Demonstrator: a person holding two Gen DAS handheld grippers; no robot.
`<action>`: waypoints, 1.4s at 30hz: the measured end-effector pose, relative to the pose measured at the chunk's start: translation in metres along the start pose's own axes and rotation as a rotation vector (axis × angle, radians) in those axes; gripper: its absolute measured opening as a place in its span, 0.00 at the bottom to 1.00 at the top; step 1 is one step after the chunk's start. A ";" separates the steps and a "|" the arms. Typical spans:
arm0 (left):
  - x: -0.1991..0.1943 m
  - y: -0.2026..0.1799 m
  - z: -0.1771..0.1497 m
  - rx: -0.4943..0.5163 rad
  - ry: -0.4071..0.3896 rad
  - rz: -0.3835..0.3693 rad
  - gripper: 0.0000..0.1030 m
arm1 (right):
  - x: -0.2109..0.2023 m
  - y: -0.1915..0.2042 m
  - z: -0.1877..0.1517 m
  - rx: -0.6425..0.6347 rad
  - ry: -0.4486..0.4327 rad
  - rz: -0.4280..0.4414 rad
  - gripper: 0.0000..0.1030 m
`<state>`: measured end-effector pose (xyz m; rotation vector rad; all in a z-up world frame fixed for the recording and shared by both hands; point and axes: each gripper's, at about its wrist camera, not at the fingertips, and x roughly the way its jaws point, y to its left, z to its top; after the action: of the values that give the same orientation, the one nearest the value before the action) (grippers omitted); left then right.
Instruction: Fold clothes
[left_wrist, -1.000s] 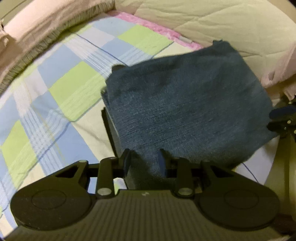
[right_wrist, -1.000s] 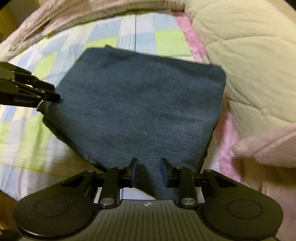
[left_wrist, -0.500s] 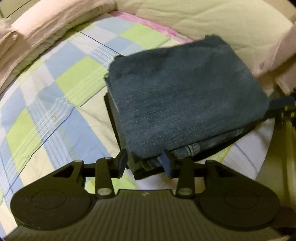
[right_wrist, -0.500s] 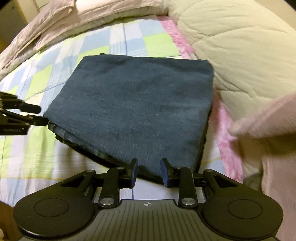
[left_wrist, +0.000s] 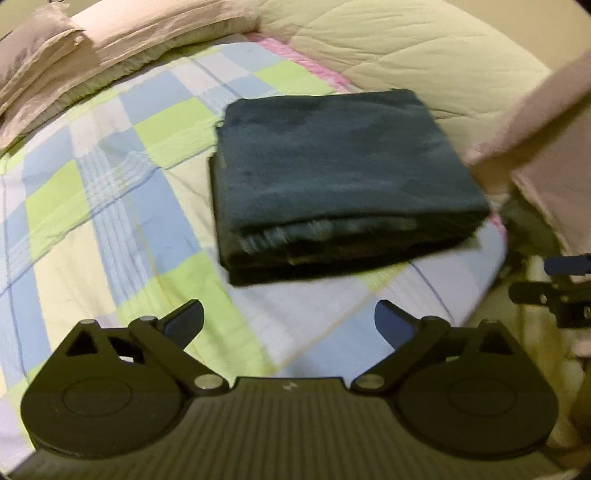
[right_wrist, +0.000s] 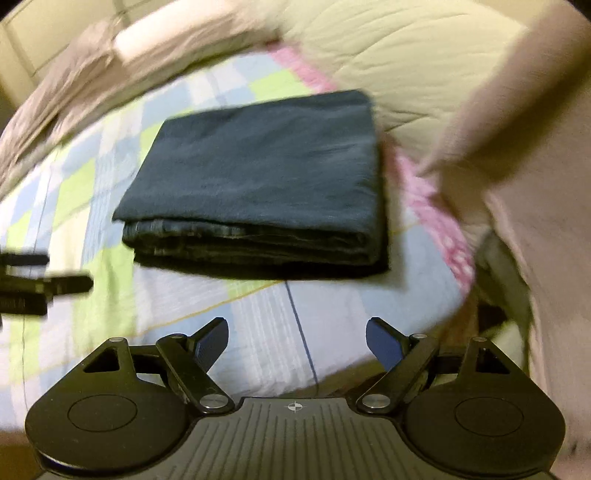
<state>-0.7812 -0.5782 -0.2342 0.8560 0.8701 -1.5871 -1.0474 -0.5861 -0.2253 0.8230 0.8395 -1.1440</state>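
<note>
Dark blue folded jeans (left_wrist: 340, 177) lie as a thick square stack on the checked bedsheet (left_wrist: 122, 206), with the layered edge facing me. In the left wrist view my left gripper (left_wrist: 289, 319) hovers over the sheet short of the stack, its jaws opening wide with nothing between them. The right wrist view shows the same jeans (right_wrist: 258, 177) from the other side. My right gripper (right_wrist: 297, 338) also stands back from them, jaws opening, nothing between them. Each gripper shows at the edge of the other's view: the right gripper (left_wrist: 554, 288), the left gripper (right_wrist: 40, 284).
A cream quilt (left_wrist: 406, 48) is bunched behind and right of the jeans, with pink trim (right_wrist: 428, 192) along it. Pillows (left_wrist: 92, 40) lie at the back left. A pale pink sleeve (right_wrist: 517, 166) fills the right side. The bed's edge (right_wrist: 454, 306) runs at the lower right.
Both grippers let go of the jeans' near edge, opened wide and drew back from the stack. The folded stack now lies flat on the sheet, farther off in both views.
</note>
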 end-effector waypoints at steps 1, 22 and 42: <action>-0.009 0.000 -0.006 -0.002 -0.013 -0.001 0.95 | -0.008 0.003 -0.006 0.026 -0.018 -0.012 0.82; -0.141 0.011 -0.069 -0.075 -0.181 0.026 0.96 | -0.125 0.105 -0.069 0.063 -0.173 -0.075 0.82; -0.126 -0.025 -0.064 -0.011 -0.151 0.013 0.94 | -0.126 0.082 -0.065 0.080 -0.149 -0.108 0.82</action>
<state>-0.7800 -0.4614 -0.1517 0.7226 0.7638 -1.6119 -1.0013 -0.4587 -0.1336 0.7543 0.7251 -1.3249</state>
